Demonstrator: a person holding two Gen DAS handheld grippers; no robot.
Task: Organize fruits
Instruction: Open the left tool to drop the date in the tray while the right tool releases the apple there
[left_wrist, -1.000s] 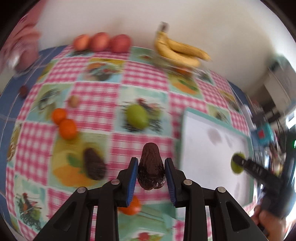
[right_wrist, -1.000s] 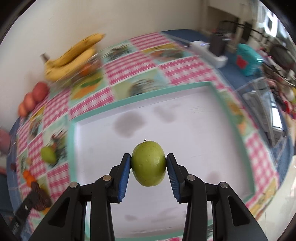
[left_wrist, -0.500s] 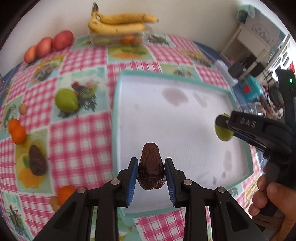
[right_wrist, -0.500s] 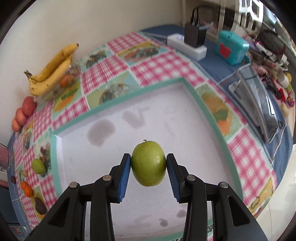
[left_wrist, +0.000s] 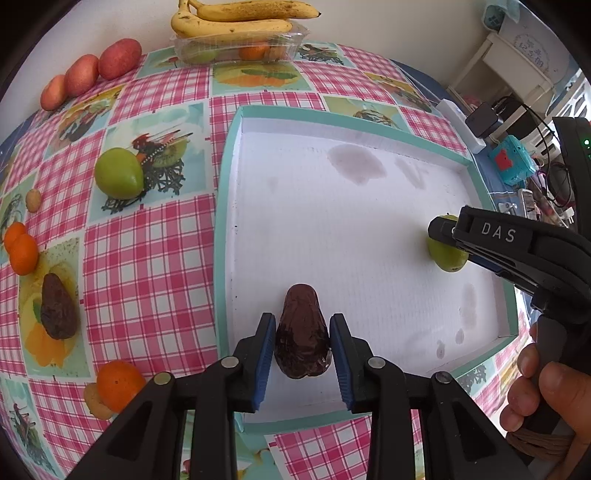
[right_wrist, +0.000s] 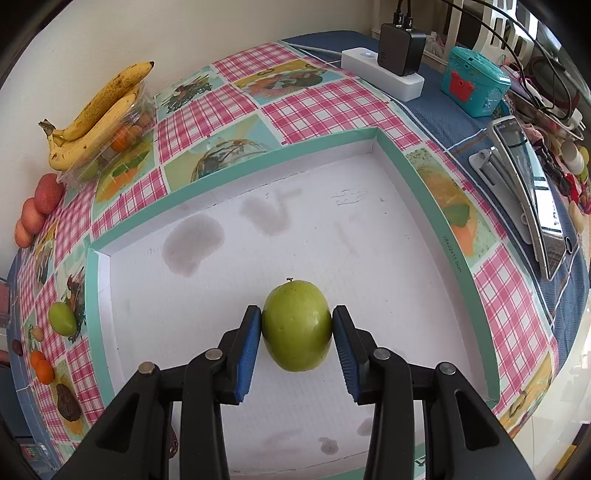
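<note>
Now both fruits hang over the tray, ready to be set down.
The left tool (left_wrist: 302, 345) pinches a dark avocado (left_wrist: 302, 334) near the white tray's (left_wrist: 226, 206) front-left; the right tool (right_wrist: 297, 338) pinches a green apple (right_wrist: 296, 325) toward its right side, apparently keeping kinds apart.

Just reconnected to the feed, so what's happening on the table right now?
A person is sorting fruit with two handheld grippers. The left gripper is shut on a dark avocado, the right gripper on a green apple, and both are over the white tray, which has nothing lying in it yet. A second green apple, another avocado, several oranges and the bananas are on the checked tablecloth.
</note>
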